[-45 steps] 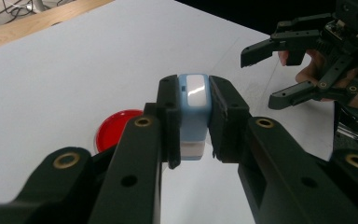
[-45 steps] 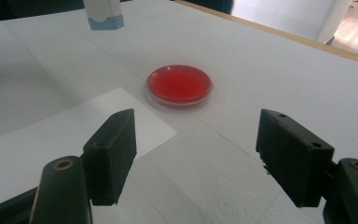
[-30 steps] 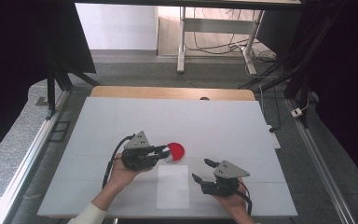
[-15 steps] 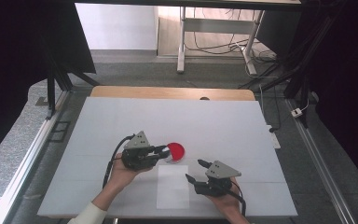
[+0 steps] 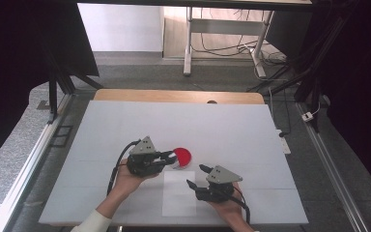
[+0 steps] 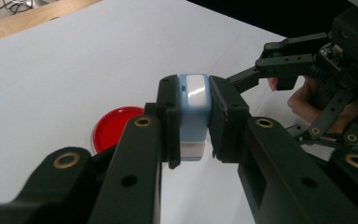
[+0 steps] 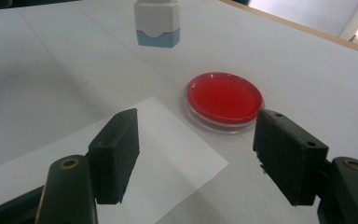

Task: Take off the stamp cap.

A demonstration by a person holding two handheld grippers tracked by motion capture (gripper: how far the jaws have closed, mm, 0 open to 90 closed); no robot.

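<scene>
Stamp (image 6: 194, 116), blue and white, sits clamped between the left gripper (image 6: 193, 123) jaws, held above the tabletop (image 5: 125, 125) near its front edge, beside a red dish (image 5: 180, 156). Right gripper (image 7: 196, 154) jaws stand wide over a paper sheet (image 7: 168, 163).

One overhead camera, two riding close on the tools.

The high view looks forward and down over the whole counter (image 5: 125, 121). Each tool view looks low along its own jaws, close to the surface; all three share the red dish (image 5: 181, 155) and white sheet (image 7: 121, 158).
</scene>
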